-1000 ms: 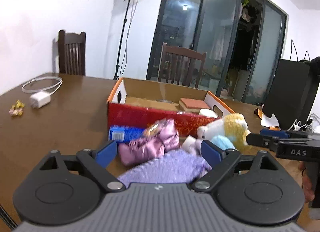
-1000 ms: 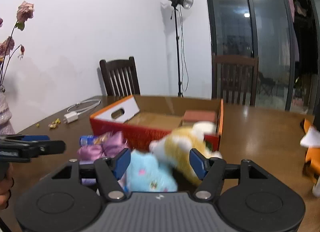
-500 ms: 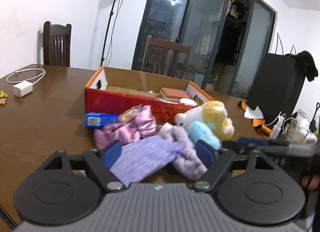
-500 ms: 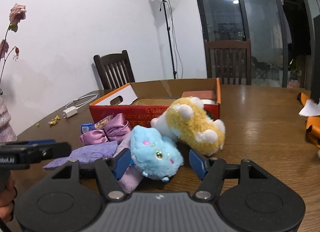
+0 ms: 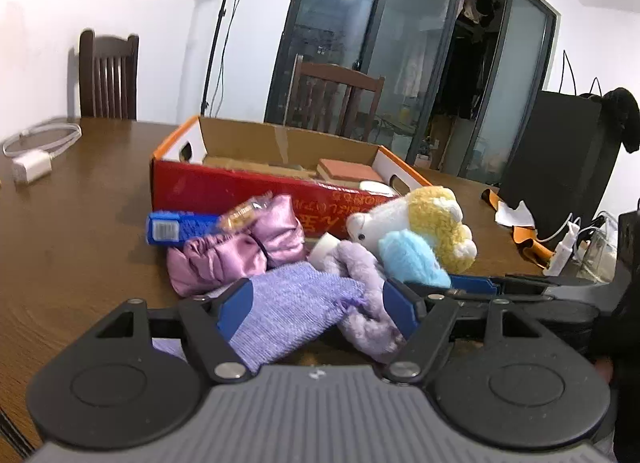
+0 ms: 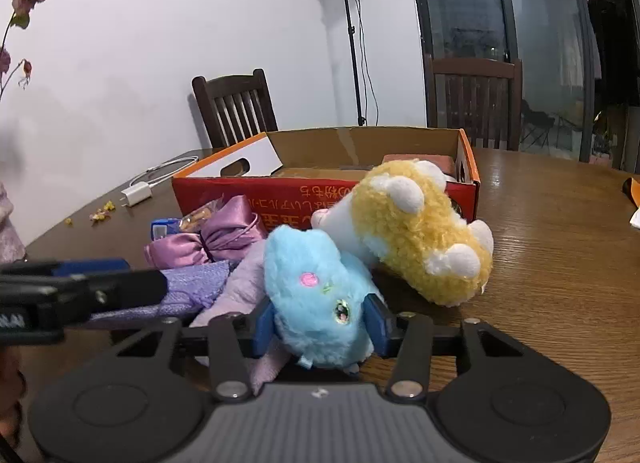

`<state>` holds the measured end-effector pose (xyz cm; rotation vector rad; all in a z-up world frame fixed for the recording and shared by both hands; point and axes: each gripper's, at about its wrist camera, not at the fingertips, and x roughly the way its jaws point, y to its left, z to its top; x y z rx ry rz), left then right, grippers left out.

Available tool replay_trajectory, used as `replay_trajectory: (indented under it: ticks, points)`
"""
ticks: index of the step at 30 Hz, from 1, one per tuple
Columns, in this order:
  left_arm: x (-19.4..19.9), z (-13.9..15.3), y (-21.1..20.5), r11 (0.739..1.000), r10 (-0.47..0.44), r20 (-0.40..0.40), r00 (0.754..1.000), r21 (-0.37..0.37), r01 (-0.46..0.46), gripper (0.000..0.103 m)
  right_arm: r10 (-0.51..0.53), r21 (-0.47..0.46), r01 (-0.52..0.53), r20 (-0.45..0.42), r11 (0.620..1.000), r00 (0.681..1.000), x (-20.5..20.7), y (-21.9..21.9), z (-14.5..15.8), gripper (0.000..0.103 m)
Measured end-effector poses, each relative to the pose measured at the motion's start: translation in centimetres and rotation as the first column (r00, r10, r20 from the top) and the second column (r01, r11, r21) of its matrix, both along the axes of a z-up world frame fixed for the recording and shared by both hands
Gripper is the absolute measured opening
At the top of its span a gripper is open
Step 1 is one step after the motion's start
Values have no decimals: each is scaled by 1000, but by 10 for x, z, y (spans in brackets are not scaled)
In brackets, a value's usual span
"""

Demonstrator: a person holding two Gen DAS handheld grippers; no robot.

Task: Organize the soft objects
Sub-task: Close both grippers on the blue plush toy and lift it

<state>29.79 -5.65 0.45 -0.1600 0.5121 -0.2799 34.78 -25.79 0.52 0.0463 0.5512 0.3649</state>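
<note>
A soft pile lies before the red cardboard box (image 5: 248, 191) on the wooden table. My left gripper (image 5: 316, 305) is low over it, jaws closing. The purple knit cloth (image 5: 296, 307) and a lilac fluffy piece (image 5: 360, 263) fill the gap between its pads without looking squeezed. My right gripper (image 6: 320, 323) is closing on the blue plush toy (image 6: 316, 283), both pads sunk into its fur. A yellow and white plush (image 6: 412, 231) leans just behind it. A pink satin pouch (image 5: 236, 255) and a blue packet (image 5: 176, 227) rest against the box.
The box holds a reddish block (image 5: 348, 171). A white charger with cable (image 5: 32, 163) lies far left. An orange item with paper (image 5: 516, 219) and a black bag (image 5: 560, 163) stand right. Two chairs and a light stand are behind the table.
Both grippers have sunk toward the pile. The right jaws narrowed onto the blue plush, which earlier sat loose between them. The left jaws narrowed around the knit cloth.
</note>
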Motion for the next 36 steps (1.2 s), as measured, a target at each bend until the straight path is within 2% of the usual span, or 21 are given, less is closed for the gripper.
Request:
replay_trajectory:
  ticks: [2,5,8,13,17,19,21,23,25,27,31,34,35,36]
  points:
    - [-1,-2,-3,1000,-13,-2,1000,4,13,74,-2,14,2,12,1000,1000,-6,-4,6,38]
    - [-4,1,-3,1000,-24,7,1000,8,24,74,31,60,-32,15,998,999,-23,-12,15,38]
    - [-12,5,4,999,-27,13,1000,-27,27,74,110,161,-107,-10,981,994,-46,-20,22,37]
    - [-26,2,17,996,-14,-25,1000,-85,11,74,260,403,-186,-137,896,956,-70,-37,15,38]
    - [-34,-3,26,991,15,-54,998,-133,-22,74,318,546,-138,-251,826,914,-72,-46,-6,38]
    - [-39,-3,24,990,22,-51,998,-135,-29,74,313,575,-103,-280,811,907,-74,-51,-16,40]
    - [-44,-3,20,991,17,-50,999,-132,-24,74,264,531,-80,-280,843,923,-78,-53,-16,45]
    - [-49,-3,16,990,-2,-52,999,-139,-5,74,159,416,-42,-252,909,955,-87,-56,-10,46]
    - [-53,-4,12,986,-36,-64,997,-163,25,74,107,324,-34,-211,945,972,-93,-59,-5,47]
    - [-55,-8,6,979,-77,-89,993,-195,58,74,79,314,-18,-182,949,980,-97,-66,-3,47]
    - [-50,-20,-9,959,-147,-169,975,-268,98,72,50,349,17,-181,937,982,-90,-72,-7,47]
    - [-49,-25,-21,957,-179,-182,967,-261,128,65,45,343,27,-201,939,979,-81,-63,-13,46]
    - [-48,-26,-25,957,-188,-190,964,-257,136,56,51,343,23,-207,939,977,-79,-60,-16,46]
    - [-47,-28,-26,956,-195,-202,960,-257,140,52,56,349,23,-215,937,975,-80,-60,-17,45]
